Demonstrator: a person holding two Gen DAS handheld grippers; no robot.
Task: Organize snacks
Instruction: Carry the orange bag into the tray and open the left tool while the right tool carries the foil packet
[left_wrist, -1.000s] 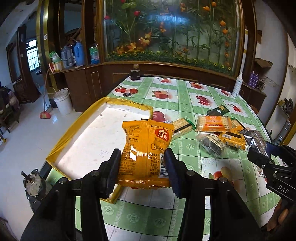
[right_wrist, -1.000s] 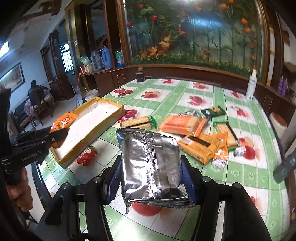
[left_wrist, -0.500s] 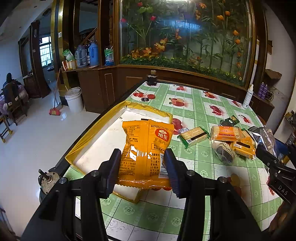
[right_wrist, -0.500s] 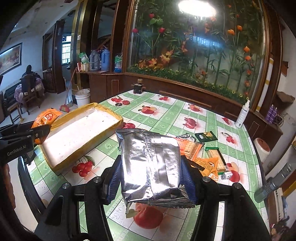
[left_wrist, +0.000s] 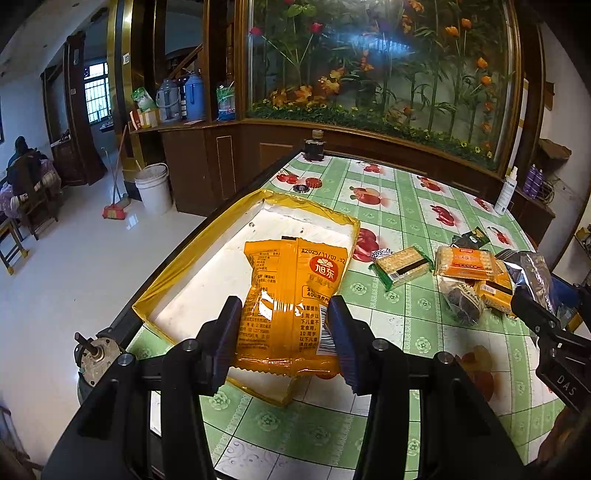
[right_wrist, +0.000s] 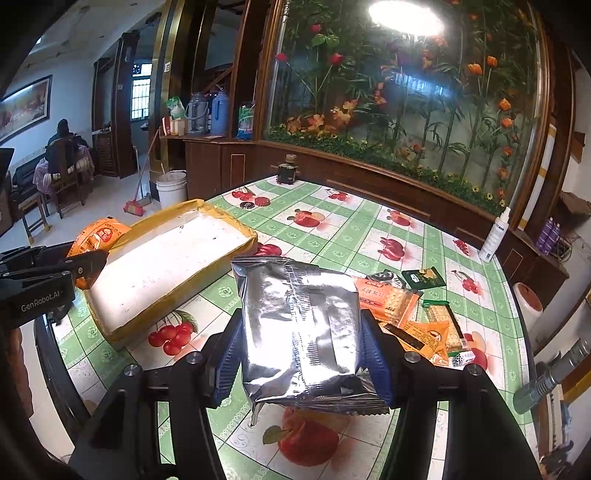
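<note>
My left gripper (left_wrist: 284, 332) is shut on an orange snack bag (left_wrist: 291, 295) and holds it above the near end of the yellow-rimmed white tray (left_wrist: 207, 280). My right gripper (right_wrist: 301, 354) is shut on a silver foil snack bag (right_wrist: 301, 328), held above the table to the right of the tray (right_wrist: 166, 258). The left gripper with its orange bag (right_wrist: 98, 234) shows at the left of the right wrist view. The right gripper with the foil bag (left_wrist: 532, 273) shows at the right of the left wrist view.
Several cracker packets (left_wrist: 465, 262) and small snack packs (right_wrist: 391, 302) lie on the green fruit-pattern tablecloth (left_wrist: 406, 206) right of the tray. A dark jar (left_wrist: 314, 147) and a white spray bottle (right_wrist: 493, 236) stand at the far edge. The floor drops off left of the table.
Both grippers have risen and pulled back from the table, each still holding its bag. The tray and loose packets look smaller and farther away.
</note>
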